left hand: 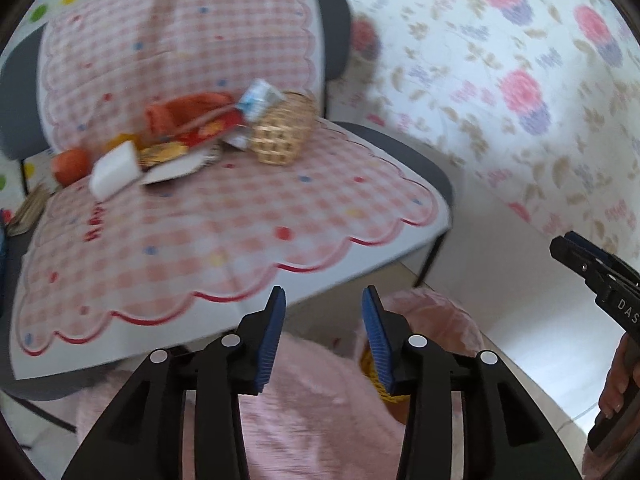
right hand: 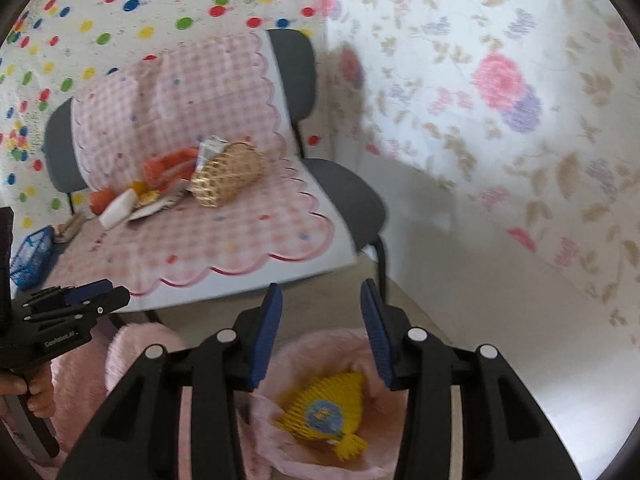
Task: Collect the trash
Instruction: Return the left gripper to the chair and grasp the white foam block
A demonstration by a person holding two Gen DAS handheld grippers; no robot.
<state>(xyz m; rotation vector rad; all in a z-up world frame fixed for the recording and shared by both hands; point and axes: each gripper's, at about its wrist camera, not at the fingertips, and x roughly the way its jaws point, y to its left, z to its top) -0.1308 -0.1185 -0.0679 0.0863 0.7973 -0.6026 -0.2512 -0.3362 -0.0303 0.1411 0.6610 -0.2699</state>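
Trash lies on a chair covered with a pink checked cloth (left hand: 224, 224): a white block (left hand: 114, 170), an orange fruit (left hand: 71, 165), red and orange wrappers (left hand: 188, 120), a blue-white carton (left hand: 258, 100) and a tipped wicker basket (left hand: 286, 130). A pink bag (right hand: 320, 350) on the floor below holds a yellow foam net (right hand: 328, 410). My left gripper (left hand: 324, 300) is open and empty above the bag's pink edge. My right gripper (right hand: 320, 294) is open and empty over the bag's mouth. Each gripper also shows in the other's view, the right one (left hand: 576, 256) and the left one (right hand: 96, 296).
A floral sheet (left hand: 500, 80) covers the wall on the right. A dotted sheet (right hand: 120, 12) hangs behind the chair. A blue mesh item (right hand: 32, 256) and a brush-like thing lie at the cloth's left end. Bare floor (right hand: 500, 340) lies right of the bag.
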